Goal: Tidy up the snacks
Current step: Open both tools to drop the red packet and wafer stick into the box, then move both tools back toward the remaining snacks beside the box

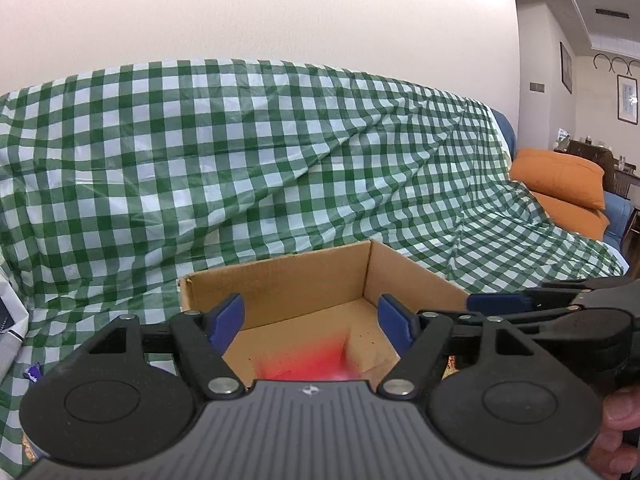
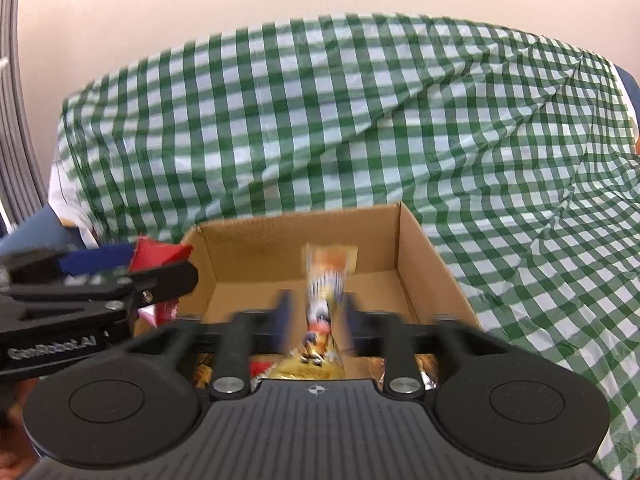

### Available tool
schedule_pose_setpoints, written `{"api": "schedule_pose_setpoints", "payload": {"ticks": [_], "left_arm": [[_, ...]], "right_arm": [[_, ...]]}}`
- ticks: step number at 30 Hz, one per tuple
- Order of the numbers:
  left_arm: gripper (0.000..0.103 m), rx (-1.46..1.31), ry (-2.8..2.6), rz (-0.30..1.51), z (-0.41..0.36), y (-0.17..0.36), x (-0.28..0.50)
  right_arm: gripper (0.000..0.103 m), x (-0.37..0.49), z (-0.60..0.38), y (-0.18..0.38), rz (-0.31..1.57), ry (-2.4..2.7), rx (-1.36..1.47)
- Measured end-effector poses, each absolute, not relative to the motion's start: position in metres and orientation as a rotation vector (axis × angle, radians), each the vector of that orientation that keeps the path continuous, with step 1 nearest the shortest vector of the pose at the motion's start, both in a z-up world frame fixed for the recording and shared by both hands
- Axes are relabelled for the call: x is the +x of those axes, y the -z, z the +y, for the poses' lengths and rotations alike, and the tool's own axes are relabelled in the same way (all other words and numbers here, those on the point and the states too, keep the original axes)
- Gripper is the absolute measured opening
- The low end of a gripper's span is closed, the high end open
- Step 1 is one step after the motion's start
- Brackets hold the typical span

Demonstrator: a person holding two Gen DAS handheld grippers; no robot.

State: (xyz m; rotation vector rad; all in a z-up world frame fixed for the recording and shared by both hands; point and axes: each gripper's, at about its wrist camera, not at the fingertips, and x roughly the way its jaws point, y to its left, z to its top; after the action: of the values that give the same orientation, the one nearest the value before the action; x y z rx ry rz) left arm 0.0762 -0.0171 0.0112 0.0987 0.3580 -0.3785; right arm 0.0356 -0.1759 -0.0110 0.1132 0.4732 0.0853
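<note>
An open cardboard box [image 1: 280, 268] [image 2: 296, 220] stands on the checked cloth in front of both grippers. My left gripper [image 1: 311, 308] hangs over the box's near left part with its jaws wide apart. A blurred red packet [image 1: 312, 364] shows low between them, clear of the blue pads; the right wrist view shows this red packet [image 2: 160, 256] at the left gripper's fingers [image 2: 96, 260]. My right gripper [image 2: 317, 300] is over the box, jaws apart. A blurred orange striped packet [image 2: 326, 276] stands between its fingers. Golden packets [image 2: 312, 370] lie below.
A green and white checked cloth [image 1: 240, 140] covers the sofa behind the box. Orange cushions [image 1: 560, 176] lie at the far right. A small purple wrapper [image 1: 34, 372] rests on the cloth at the left. A person's thumb [image 1: 616, 412] shows at the right edge.
</note>
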Motion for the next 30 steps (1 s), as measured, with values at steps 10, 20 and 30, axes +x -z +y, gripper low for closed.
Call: {"api": "schedule_pose_setpoints", "payload": {"ticks": [10,20,30], "left_arm": [[0.065,0.122,0.312,0.319,-0.005,-0.012,0.074],[0.060,0.091,0.259,0.370,0.029,-0.016,0.080],[0.060,0.072,0.174,0.424,0.063,-0.018,0.087]], "right_arm": [[0.058,0.036,-0.177,0.008,0.461,-0.058,0.138],[0.058,0.043,-0.161,0.006,0.464,-0.080,0.132],[0.058,0.049,-0.131,0.002,0.460,-0.128,0.149]]}}
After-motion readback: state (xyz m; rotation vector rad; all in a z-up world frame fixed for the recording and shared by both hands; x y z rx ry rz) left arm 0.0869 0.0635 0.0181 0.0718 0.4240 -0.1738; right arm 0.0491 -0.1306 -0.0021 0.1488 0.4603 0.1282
